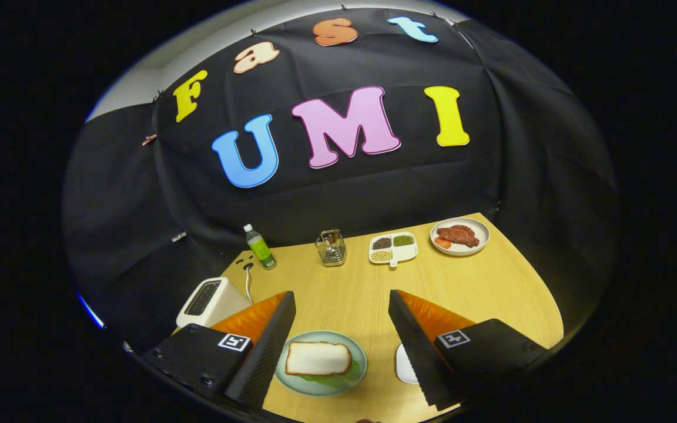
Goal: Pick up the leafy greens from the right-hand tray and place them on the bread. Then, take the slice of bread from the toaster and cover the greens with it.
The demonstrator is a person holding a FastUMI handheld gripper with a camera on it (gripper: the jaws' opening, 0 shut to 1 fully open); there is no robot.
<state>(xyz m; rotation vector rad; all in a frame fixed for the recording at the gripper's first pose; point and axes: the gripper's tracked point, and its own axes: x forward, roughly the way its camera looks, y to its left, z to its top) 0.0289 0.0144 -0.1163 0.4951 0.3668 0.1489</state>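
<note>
Gripper (341, 346): fingers spread wide, holding nothing. Between them, a green plate (359, 355) carried a slice of bread (318, 358) lying over leafy greens (338, 380) (leaf edge peeking out). White tray (404, 364) at 3 o'clock of the plate, beside the right finger. Toaster (209, 299) at 10 o'clock. Farther off on the table (491, 294): bottle (259, 247), wire holder (331, 247), divided dish (393, 248), plate of meat (459, 236).

A slice of bread (318, 358) lies flat on a pale green plate (291, 385), covering leafy greens (338, 380) that peek out beneath its near edge. The white toaster (209, 301) stands off to the plate's left.
</note>
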